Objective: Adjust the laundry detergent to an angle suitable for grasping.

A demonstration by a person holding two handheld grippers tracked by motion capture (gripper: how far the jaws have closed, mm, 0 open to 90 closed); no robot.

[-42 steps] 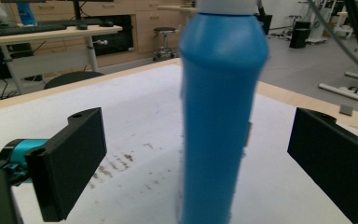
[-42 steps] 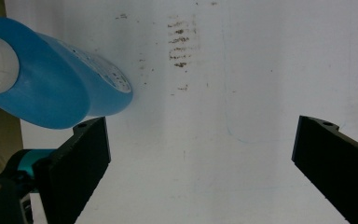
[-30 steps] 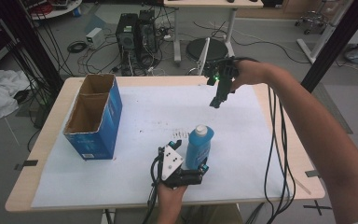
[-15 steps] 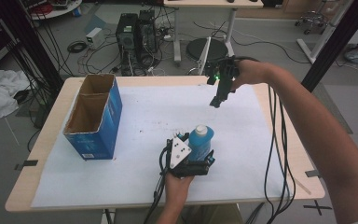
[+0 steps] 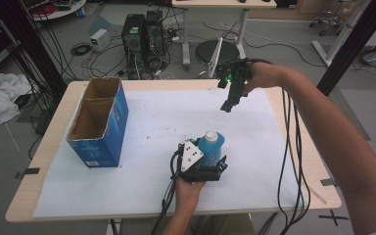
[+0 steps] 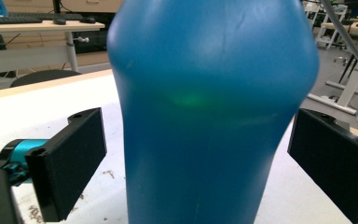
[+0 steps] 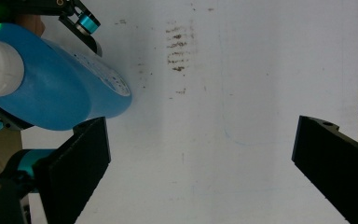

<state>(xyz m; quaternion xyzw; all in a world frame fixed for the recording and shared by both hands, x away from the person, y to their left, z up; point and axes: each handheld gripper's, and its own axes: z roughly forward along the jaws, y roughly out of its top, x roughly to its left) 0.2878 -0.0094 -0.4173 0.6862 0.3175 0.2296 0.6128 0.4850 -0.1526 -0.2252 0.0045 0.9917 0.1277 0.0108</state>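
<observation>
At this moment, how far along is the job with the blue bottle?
Done: the left gripper has the blue bottle standing upright between its open jaws. In hand: closing on it, gaps show both sides. Left: lifting and placing it, perhaps into the cardboard box. The right gripper hovers open, apart.

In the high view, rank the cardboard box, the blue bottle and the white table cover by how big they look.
1. White table cover, by far the largest.
2. Cardboard box.
3. Blue bottle, smallest, partly hidden behind the left gripper.

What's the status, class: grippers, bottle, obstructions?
Left gripper open, jaws either side of blue bottle. Right gripper open, raised. Bottle upright. Cardboard box stands apart.
</observation>
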